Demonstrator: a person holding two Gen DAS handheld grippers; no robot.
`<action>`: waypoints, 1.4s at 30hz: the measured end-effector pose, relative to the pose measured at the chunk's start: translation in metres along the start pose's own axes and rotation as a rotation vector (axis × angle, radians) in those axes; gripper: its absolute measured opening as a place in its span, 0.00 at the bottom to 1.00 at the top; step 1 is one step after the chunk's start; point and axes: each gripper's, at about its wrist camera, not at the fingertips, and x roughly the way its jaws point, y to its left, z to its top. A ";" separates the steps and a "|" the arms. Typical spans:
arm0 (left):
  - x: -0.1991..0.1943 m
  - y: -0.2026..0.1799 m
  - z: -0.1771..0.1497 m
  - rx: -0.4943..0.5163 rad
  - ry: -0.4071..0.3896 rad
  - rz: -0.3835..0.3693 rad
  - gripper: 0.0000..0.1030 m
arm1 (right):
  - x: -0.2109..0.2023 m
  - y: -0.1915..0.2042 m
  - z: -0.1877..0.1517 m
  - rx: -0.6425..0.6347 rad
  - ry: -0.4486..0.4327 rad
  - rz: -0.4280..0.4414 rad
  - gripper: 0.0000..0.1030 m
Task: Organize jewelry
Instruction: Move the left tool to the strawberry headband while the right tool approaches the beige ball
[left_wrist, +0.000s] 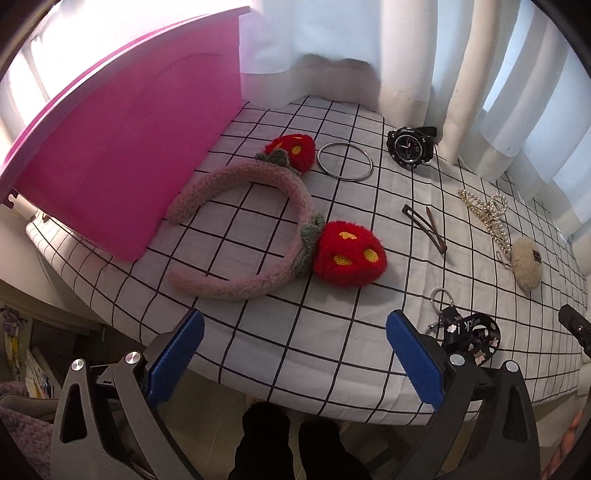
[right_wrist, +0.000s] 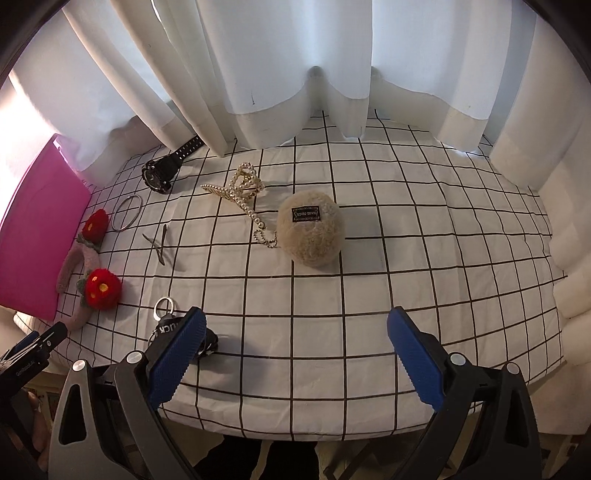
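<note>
A pink plush headband (left_wrist: 236, 236) with two red strawberries lies beside a pink box (left_wrist: 122, 155) on the checked tablecloth (left_wrist: 332, 332). Past it lie a silver bangle (left_wrist: 345, 161), a black watch (left_wrist: 410, 147), a brown hair clip (left_wrist: 424, 229), a pearl claw clip (left_wrist: 484, 216), a beige fluffy pom-pom (right_wrist: 310, 232) and a black keychain strap (left_wrist: 469, 332). My left gripper (left_wrist: 295, 354) is open and empty at the table's near edge, in front of the headband. My right gripper (right_wrist: 295, 354) is open and empty, in front of the pom-pom.
White curtains (right_wrist: 295, 74) hang along the table's far side and touch the cloth. The pink box also shows at the far left of the right wrist view (right_wrist: 37, 229). The table's front edge lies just beyond both grippers.
</note>
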 end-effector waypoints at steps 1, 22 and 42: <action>0.005 -0.001 0.000 -0.012 -0.005 -0.001 0.94 | 0.006 -0.002 0.003 -0.004 -0.001 -0.002 0.91; 0.073 -0.017 0.035 -0.043 -0.103 0.051 0.95 | 0.075 -0.010 0.029 -0.018 -0.019 0.040 0.91; 0.104 -0.027 0.043 -0.029 -0.055 -0.025 0.95 | 0.100 -0.011 0.041 -0.037 -0.011 -0.030 0.91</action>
